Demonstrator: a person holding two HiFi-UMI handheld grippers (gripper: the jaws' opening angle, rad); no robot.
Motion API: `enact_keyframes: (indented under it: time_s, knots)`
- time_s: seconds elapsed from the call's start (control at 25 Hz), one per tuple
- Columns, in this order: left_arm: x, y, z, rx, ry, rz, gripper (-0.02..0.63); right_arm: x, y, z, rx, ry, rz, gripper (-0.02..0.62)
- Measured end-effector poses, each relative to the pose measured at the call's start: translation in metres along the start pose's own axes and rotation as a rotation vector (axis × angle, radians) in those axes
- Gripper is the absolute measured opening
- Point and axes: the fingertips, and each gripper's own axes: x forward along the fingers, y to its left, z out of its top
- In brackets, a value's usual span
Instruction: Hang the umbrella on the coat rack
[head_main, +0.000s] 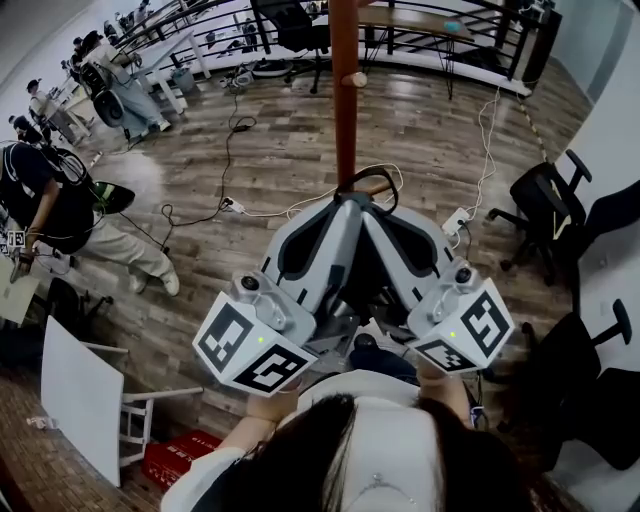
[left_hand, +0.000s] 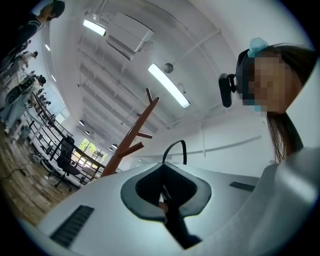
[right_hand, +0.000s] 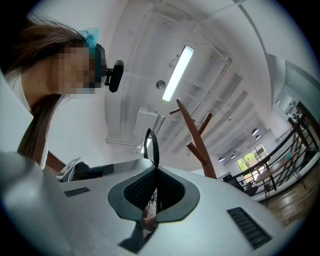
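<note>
In the head view my two grippers lean together, their tips meeting just in front of the brown coat rack pole (head_main: 343, 100). A thin black umbrella strap loop (head_main: 366, 179) arches above the tips. The left gripper (head_main: 350, 203) and right gripper (head_main: 376, 206) are both shut on this strap. A dark mass between the gripper bodies may be the umbrella (head_main: 366, 275), mostly hidden. In the left gripper view the strap loop (left_hand: 177, 148) rises from the gripper (left_hand: 164, 194), with the coat rack (left_hand: 131, 139) behind it to the left. In the right gripper view the strap loop (right_hand: 150, 146) stands over the gripper (right_hand: 152, 196), with the coat rack (right_hand: 196, 134) to the right.
A peg (head_main: 356, 79) sticks out of the pole above the grippers. Cables (head_main: 228, 205) trail over the wooden floor. Black office chairs (head_main: 545, 215) stand at the right. A person (head_main: 45, 205) sits at the left, near a tipped white table (head_main: 82, 395) and a red box (head_main: 180, 458).
</note>
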Motion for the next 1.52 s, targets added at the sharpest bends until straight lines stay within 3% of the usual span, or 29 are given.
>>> enact_keyframes:
  time_s: [0.72,1.52]
  knots:
    - [0.049,0.034,0.008,0.016,-0.001,0.039,0.008,0.035,-0.051,0.006,0.034,0.004,0.042,0.034]
    - [0.065,0.055,0.012,0.027,-0.008,0.079,0.008,0.055,-0.070,0.002,0.062,0.010,0.075,0.034]
